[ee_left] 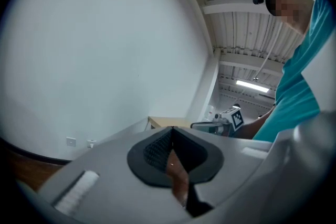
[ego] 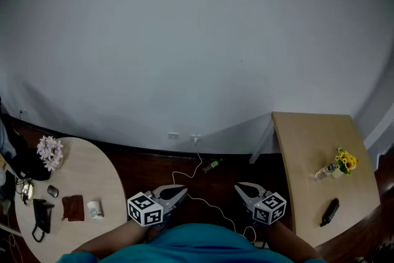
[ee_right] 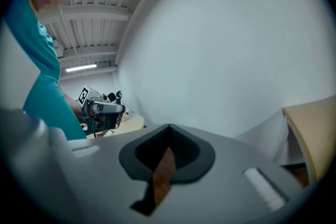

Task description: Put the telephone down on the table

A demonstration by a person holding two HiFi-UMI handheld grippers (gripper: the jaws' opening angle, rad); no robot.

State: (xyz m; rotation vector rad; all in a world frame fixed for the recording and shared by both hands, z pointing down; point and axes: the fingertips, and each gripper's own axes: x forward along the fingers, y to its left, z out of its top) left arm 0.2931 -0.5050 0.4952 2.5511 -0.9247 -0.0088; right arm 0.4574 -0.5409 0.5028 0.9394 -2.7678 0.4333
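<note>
Both closed and empty, the left hand-held gripper [ego: 180, 192] and right hand-held gripper [ego: 242, 188] hang near the person's body, probably idle. The telephone [ego: 40, 217] lies on the round desk [ego: 106, 170], seemingly already set down.

Round table [ego: 92, 169] cut off at left edge; slim dark object [ego: 330, 211] unidentifiably small.

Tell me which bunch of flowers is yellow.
The bunch on the rectangular table at the right; the other bunch, on the round table at the left, is pale pink.
</note>
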